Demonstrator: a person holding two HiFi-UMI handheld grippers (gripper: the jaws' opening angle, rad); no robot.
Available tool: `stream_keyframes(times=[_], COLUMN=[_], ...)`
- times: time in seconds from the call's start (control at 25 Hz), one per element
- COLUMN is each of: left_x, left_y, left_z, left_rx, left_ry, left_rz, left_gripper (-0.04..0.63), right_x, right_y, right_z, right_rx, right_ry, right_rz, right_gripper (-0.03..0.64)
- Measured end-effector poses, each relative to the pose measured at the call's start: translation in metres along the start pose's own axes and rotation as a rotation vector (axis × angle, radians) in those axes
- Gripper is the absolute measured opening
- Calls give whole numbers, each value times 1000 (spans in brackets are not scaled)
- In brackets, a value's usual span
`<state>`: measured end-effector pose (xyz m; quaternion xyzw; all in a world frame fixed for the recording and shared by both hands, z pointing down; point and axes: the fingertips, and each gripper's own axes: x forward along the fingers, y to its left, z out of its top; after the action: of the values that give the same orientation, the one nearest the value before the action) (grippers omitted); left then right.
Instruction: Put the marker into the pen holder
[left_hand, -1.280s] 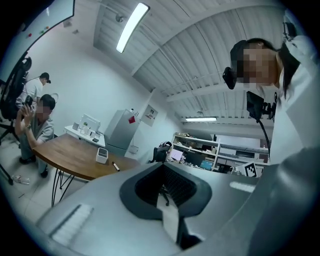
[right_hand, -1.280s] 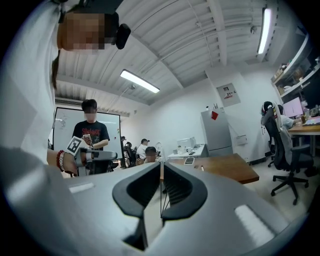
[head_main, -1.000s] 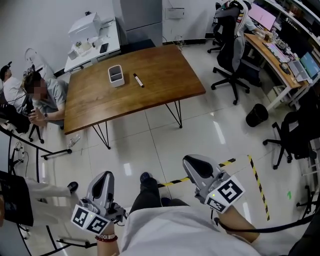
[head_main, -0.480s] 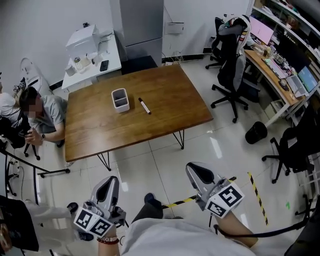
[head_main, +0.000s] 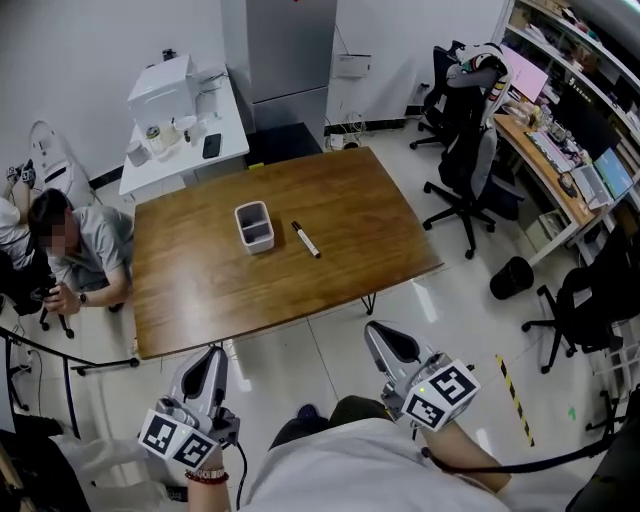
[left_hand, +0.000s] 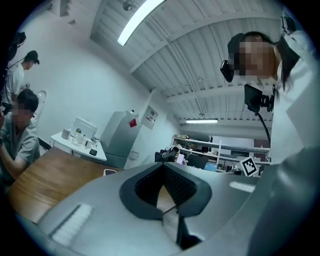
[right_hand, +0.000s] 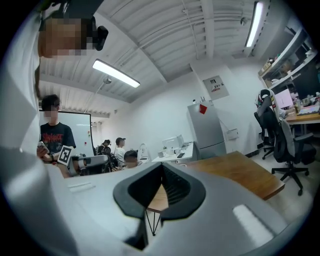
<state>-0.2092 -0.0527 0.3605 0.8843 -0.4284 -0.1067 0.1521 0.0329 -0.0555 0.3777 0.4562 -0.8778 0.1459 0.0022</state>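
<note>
The marker (head_main: 306, 239) lies flat on the wooden surface (head_main: 350, 195), just right of the white pen holder (head_main: 254, 226) and not touching it. The left hand-held gripper (head_main: 212, 354) and the right hand-held gripper (head_main: 386, 337) hang well short of the pen holder, beyond the surface's near edge. Each has its jaws together, with nothing between them.

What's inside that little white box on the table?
Nothing visible: the pen holder looks empty, though its near wall hides part of its bottom. The marker lies beside it.
</note>
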Motion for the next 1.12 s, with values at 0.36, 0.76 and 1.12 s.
stream_keyframes(times=[0.36,0.76,1.12], left_x=[19,59,116], left_y=[36,99,130], left_z=[-7,-1,-3], left_rx=[-25,22,-10], left_ry=[-3,37,44], left_rz=[18,130,171], left_gripper=[0,0,0], right_x=[77,216,282], right_y=[-21,-128,-189], right_z=[-23,-130,-187], right_rx=[-83,-179,-174], right_ry=[87,406,599], right_rz=[13,-28,-17], right_gripper=[0,63,114])
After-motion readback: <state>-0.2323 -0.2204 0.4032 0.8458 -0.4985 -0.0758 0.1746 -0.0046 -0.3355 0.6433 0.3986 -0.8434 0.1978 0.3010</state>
